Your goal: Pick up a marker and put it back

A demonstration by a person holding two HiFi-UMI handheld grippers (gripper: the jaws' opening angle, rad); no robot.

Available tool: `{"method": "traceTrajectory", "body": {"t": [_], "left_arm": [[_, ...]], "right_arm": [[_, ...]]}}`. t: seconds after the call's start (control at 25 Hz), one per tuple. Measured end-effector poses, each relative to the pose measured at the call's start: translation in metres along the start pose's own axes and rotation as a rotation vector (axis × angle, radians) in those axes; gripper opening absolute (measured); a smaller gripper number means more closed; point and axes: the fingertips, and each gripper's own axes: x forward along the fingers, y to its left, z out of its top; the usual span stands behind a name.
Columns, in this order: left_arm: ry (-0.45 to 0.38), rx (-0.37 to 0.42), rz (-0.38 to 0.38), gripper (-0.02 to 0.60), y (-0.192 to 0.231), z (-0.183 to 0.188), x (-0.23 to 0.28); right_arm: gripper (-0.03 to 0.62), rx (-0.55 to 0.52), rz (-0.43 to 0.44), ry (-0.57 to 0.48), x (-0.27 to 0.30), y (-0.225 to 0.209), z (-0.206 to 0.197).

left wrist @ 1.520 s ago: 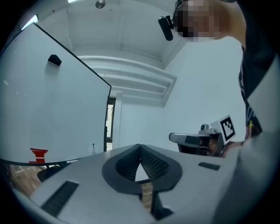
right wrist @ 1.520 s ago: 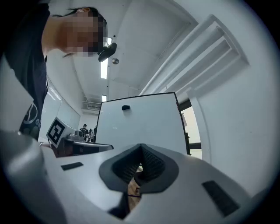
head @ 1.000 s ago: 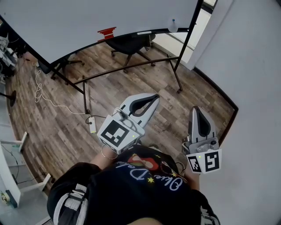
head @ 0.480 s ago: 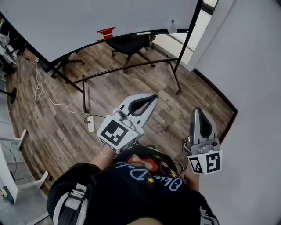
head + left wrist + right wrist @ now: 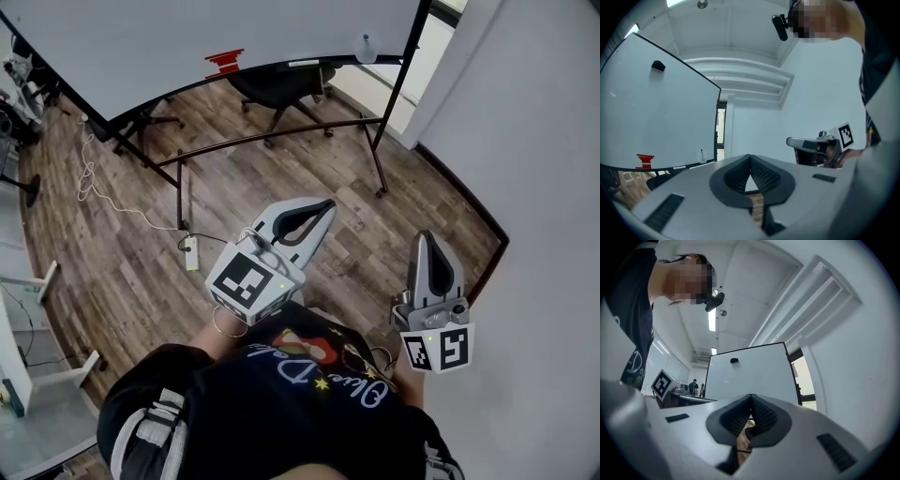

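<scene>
Two grippers are in my hands, each carrying one marker cube, both held out from my chest over the wood floor [image 5: 141, 272].

1. My left gripper [image 5: 325, 204] sits at 12 o'clock and points toward 1 o'clock, roughly level. Its own view shows the jaws clenched tip to tip with nothing between them.
2. My right gripper [image 5: 423, 237] sits at 2 o'clock, well apart from the left, and points toward 12 o'clock. Its jaws are likewise closed and empty.
3. One power strip [image 5: 191, 253] lies on the floor at 10 o'clock, with a cable trailing off toward 10 o'clock.
4. One black office chair [image 5: 281, 92] stands at 12 o'clock, behind the stand's crossbar.
5. One whiteboard [image 5: 234, 23] on a black stand spans 10 to 1 o'clock, farthest out.
6. On its ledge I count one slim white marker [image 5: 303, 64] at 12 o'clock, lying flat, one red item [image 5: 225, 64] at 11 o'clock, and one small bottle [image 5: 366, 49] at 1 o'clock.

Neither gripper is near the marker.
</scene>
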Motion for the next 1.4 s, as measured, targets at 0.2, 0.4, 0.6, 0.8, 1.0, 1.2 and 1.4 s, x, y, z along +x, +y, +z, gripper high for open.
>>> {"method": "traceTrajectory", "body": {"t": [0.2,0.4,0.6,0.8,1.0,1.2,1.4], "left_arm": [[-0.001,0.011,0.001,0.003,-0.009,-0.001,0.005],[0.001,0.016,-0.002,0.003,-0.005,-0.002,0.015],[0.007,0.003,-0.015,0.003,0.01,-0.01,0.032],[-0.012,0.002,-0.041,0.003,0.03,-0.004,0.059],[-0.018,-0.003,-0.055,0.003,0.052,-0.004,0.08],[-0.019,-0.008,-0.054,0.003,0.076,-0.005,0.098],[-0.018,-0.004,-0.058,0.003,0.101,-0.003,0.12]], "right_arm": [[-0.002,0.032,0.003,0.004,-0.008,-0.005,-0.006],[-0.002,0.046,0.003,0.009,-0.003,-0.012,-0.011],[-0.002,0.036,-0.012,0.025,0.009,-0.024,-0.016],[-0.002,0.028,-0.029,0.04,0.031,-0.04,-0.019],[-0.002,0.034,-0.032,0.052,0.059,-0.053,-0.027],[-0.002,0.03,-0.031,0.057,0.084,-0.065,-0.033],[-0.002,0.036,-0.042,0.054,0.11,-0.081,-0.037]]}}
